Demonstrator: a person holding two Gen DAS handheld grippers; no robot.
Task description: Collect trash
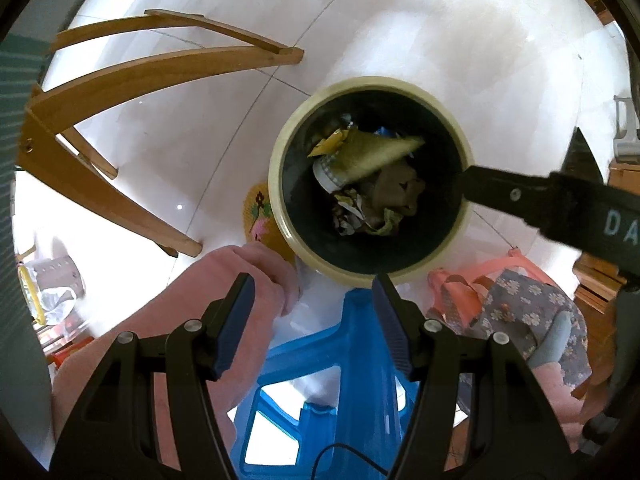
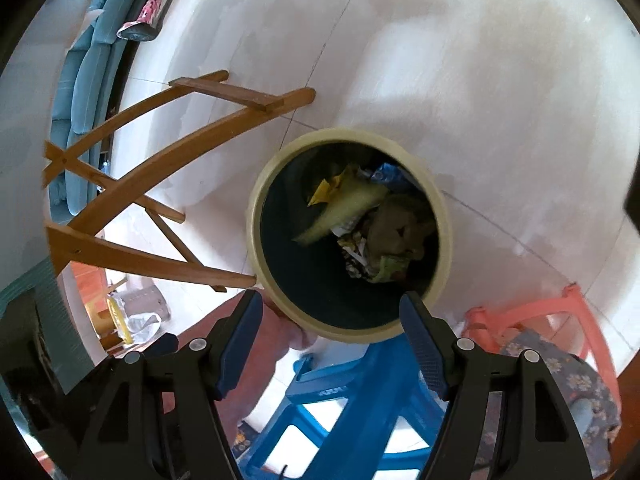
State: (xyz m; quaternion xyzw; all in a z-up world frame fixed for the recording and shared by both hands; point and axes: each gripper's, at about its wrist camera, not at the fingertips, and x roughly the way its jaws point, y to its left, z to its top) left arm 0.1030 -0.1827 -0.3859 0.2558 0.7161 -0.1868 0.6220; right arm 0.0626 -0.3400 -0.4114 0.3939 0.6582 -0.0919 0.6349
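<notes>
A round bin with a cream rim (image 1: 276,152) (image 2: 256,208) and a dark inside stands on the white tiled floor below both grippers. Crumpled trash (image 1: 396,192) (image 2: 396,232) lies in it. A yellow-green wrapper (image 1: 372,152) (image 2: 344,208) shows blurred inside the bin's mouth, with nothing touching it. My left gripper (image 1: 314,280) points down at the bin's near edge, open and empty. My right gripper (image 2: 331,297) is over the near rim, open and empty; one of its fingers (image 1: 504,194) reaches over the bin's right rim in the left wrist view.
Curved wooden legs (image 1: 140,72) (image 2: 160,128) stand left of the bin. A blue plastic stool (image 1: 352,340) (image 2: 352,380) is right below the grippers, a coral one (image 2: 532,312) to the right. A person's pink sleeve (image 1: 224,288) and floral cloth (image 1: 528,304) are close by.
</notes>
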